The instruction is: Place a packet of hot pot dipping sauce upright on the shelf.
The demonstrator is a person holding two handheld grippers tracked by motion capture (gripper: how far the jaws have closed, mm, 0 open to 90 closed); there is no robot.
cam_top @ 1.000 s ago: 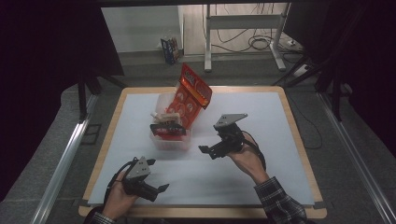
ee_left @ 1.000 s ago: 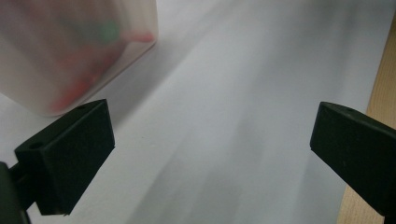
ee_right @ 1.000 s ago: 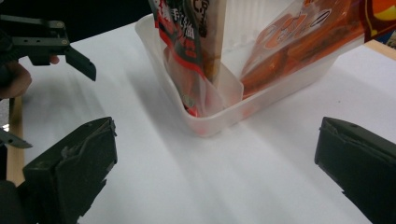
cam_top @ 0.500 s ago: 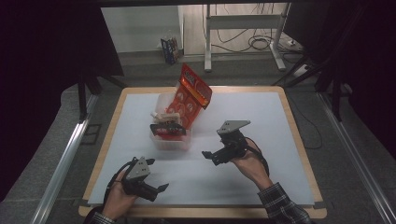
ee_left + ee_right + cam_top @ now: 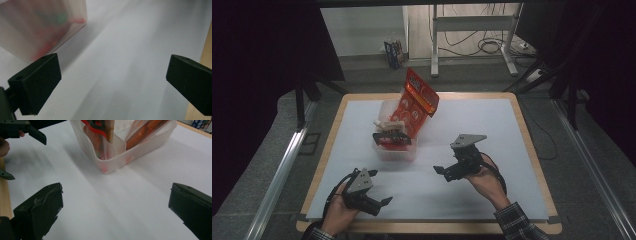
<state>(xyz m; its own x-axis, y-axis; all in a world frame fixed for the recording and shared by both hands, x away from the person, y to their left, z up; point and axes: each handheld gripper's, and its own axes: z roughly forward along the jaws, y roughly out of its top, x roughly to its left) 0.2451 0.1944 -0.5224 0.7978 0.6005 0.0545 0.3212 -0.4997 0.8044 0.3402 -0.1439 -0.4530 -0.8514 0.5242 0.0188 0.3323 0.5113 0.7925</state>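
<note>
In the high view, a clear tub (image 5: pixel 396 149) stands on the white mat (image 5: pixel 492 135), a little toward 10 o'clock of the mat's middle. A red pack (image 5: pixel 419 95) leans out of it toward 1 o'clock, and a dark-edged packet (image 5: pixel 390 138) sits in its near end. The left gripper (image 5: pixel 379 204) lies low near the mat's near edge, at 7 o'clock from the tub, jaws spread and holding nothing. The right gripper (image 5: pixel 443 173) is at 4 o'clock from the tub, well apart from it, jaws spread and bare, pointing toward 9 o'clock. Each is held by a hand: left hand (image 5: pixel 337 212), right hand (image 5: pixel 486 177).

In the left gripper view, the two black jaws stand wide apart with bare mat (image 5: pixel 120 62) between them. The tub (image 5: pixel 37 27), blurred, is at 11 o'clock, clear of the jaws. A strip of wooden table edge (image 5: pixel 207 45) shows at 3 o'clock.

In the right gripper view, the jaws are wide apart over bare mat (image 5: pixel 112 202). The tub (image 5: pixel 120 150) stands at 12 o'clock, not touching them, with red packs (image 5: pixel 147 132) upright inside. The left gripper (image 5: pixel 22 152) appears at 10 o'clock, spread.
</note>
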